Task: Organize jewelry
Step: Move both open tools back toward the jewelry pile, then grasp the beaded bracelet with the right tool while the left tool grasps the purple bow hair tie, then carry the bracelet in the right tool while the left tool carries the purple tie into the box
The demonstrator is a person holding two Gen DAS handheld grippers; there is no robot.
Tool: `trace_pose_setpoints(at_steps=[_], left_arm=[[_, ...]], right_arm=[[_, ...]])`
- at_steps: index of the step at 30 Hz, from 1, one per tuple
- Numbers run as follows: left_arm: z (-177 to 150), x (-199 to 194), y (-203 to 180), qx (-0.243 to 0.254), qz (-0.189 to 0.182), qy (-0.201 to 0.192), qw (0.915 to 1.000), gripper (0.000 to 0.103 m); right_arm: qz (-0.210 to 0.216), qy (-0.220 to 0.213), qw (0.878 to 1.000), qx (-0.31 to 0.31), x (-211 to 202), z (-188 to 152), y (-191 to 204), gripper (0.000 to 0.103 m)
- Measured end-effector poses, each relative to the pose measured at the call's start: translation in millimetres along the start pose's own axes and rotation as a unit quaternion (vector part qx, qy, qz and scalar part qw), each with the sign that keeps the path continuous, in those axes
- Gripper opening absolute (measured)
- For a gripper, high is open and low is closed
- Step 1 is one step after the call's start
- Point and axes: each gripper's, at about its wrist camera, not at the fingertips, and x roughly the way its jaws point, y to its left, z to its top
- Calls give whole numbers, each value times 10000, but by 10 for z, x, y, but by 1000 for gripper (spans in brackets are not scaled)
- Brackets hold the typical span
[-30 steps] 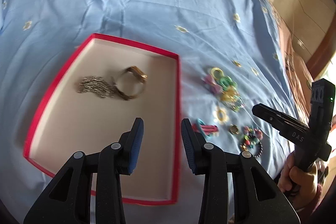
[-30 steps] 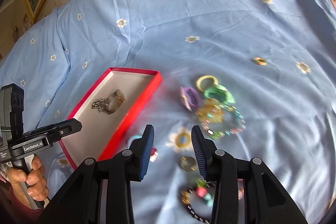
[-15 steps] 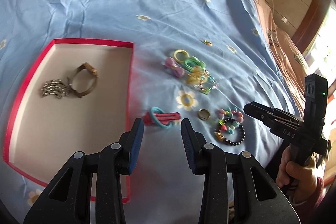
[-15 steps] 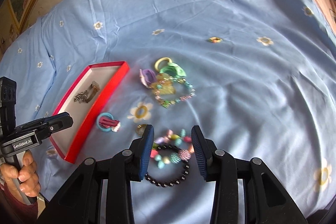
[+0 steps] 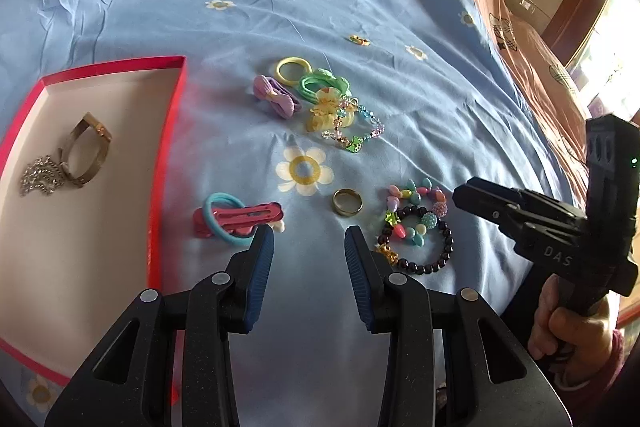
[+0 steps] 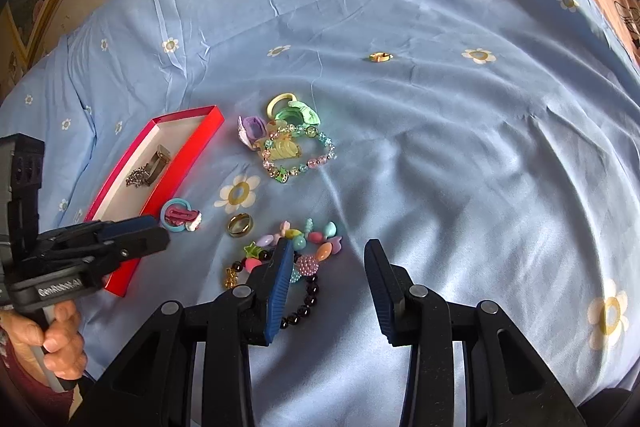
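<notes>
Both grippers open and empty over the bedspread; sorting barely begun.

Left wrist view: my left gripper [image 5: 309, 234] has jaws wide apart, holding nothing, near the pink clip [image 5: 240, 218] and gold ring [image 5: 347, 201]. Red tray [image 5: 170, 131] at left holds two pieces: one watch [image 5: 85, 155], one chain [image 5: 38, 175]. Right wrist view: my right gripper [image 6: 329, 251] gapes, empty, over the black bead bracelet [image 6: 304, 301]. I judge about nine items still loose, including one far ring [image 6: 380, 57].
</notes>
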Motion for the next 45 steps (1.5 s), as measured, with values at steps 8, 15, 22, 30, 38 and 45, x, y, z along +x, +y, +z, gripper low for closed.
trace_pose_setpoints(at_steps=[8,15,22,30,38,45], left_arm=[[262,94,102,-152,117,-69,9998,35],[676,265,292,-435,108,-109,9989,35],[965,609,444,-692,102,97,9975,35],[1068,929,408,-600,43,342,9976,15],[983,772,400,-452,58,160,9988,12],[893,365,477,-495,-19,-171,9986,11]], right_arm=[[44,-7,10000,-50,124,197,-7,40],[11,33,9999,-123,396,472,31,40],[-138,275,9993,-190,758,648,17,37],[-339,387,9977,-451,960,691,73,13],[-244,147,9988,-409,825,717,85,7],[-70,-248,9986,-463,498,842,242,7]])
